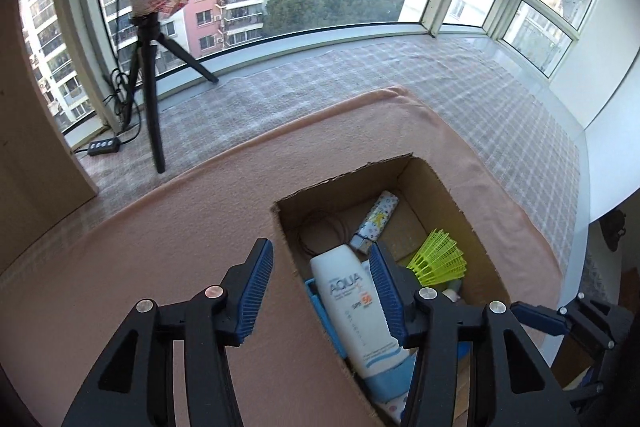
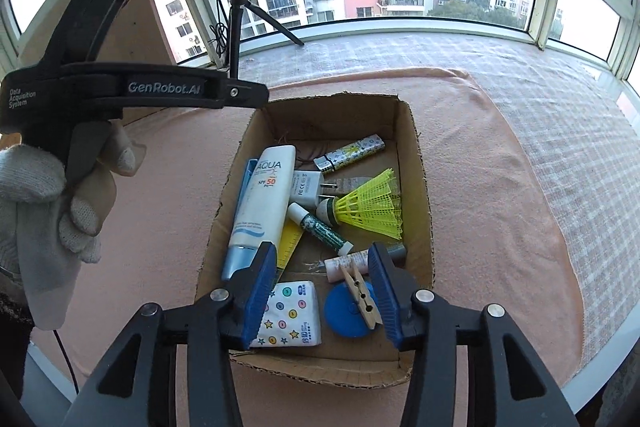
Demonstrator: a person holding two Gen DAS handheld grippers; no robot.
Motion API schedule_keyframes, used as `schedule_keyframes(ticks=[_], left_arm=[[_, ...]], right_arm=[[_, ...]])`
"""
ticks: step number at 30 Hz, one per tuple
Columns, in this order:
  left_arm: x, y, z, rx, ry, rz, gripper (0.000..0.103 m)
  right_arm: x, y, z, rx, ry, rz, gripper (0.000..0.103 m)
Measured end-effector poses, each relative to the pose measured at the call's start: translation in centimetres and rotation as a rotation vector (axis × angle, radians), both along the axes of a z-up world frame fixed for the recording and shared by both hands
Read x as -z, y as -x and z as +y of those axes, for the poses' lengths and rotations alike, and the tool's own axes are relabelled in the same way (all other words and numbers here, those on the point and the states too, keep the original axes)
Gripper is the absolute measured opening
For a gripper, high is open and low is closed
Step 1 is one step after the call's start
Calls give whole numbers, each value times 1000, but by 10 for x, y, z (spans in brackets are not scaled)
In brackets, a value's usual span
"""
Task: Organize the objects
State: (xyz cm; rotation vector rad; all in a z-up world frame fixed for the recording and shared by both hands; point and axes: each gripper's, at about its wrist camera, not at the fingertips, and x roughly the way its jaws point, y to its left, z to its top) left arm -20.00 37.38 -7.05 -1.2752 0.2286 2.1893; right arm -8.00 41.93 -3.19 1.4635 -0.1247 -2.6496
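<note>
A cardboard box (image 1: pixel 344 179) (image 2: pixel 332 99) stands on a pink blanket. In it lie a white sunscreen bottle (image 1: pixel 352 307) (image 2: pixel 264 195), a yellow shuttlecock (image 1: pixel 440 259) (image 2: pixel 372 205), a patterned lighter (image 1: pixel 376 219) (image 2: pixel 352 151), a charger plug (image 2: pixel 308 187), a lip balm tube (image 2: pixel 320 229), a tissue packet (image 2: pixel 292 315) and a blue disc (image 2: pixel 344 311). My left gripper (image 1: pixel 320 247) is open over the box's left rim, the sunscreen loose below it. My right gripper (image 2: pixel 322 247) is open over the near end; a wooden clothespin (image 2: pixel 362 291) lies beside its right finger.
The pink blanket (image 1: pixel 160 247) covers the table, with checked cloth (image 2: pixel 540 115) beyond it up to the windows. A ring light on a black tripod (image 1: pixel 152 87) (image 2: pixel 236 27) stands at the back left beside a power strip (image 1: pixel 104 146). A gloved hand (image 2: pixel 40 195) holds the left tool.
</note>
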Motion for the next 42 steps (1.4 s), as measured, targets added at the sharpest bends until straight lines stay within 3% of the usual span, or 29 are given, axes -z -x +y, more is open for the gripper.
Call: schedule_keyframes(ticks=[3, 6, 15, 19, 23, 30, 42], left_arm=[[-6, -16, -34, -54, 8, 8, 57], [-13, -38, -71, -98, 32, 46, 70], [-28, -114, -194, -277, 66, 104, 94], [-26, -145, -242, -329, 70, 103, 96], [-22, -166, -284, -380, 72, 67, 98], [-23, -188, -347, -496, 57, 75, 98], [-38, -204, -384, -533, 57, 124, 98]], right_arm=[[-2, -3, -9, -11, 9, 3, 48], [-5, -7, -23, -31, 41, 2, 50], [-31, -32, -110, -95, -25, 76, 67], [-36, -44, -148, -112, -40, 94, 73], [-35, -54, -177, -115, -34, 85, 74], [-35, -74, -219, -114, -31, 98, 74], [-39, -97, -273, -170, -57, 134, 74]])
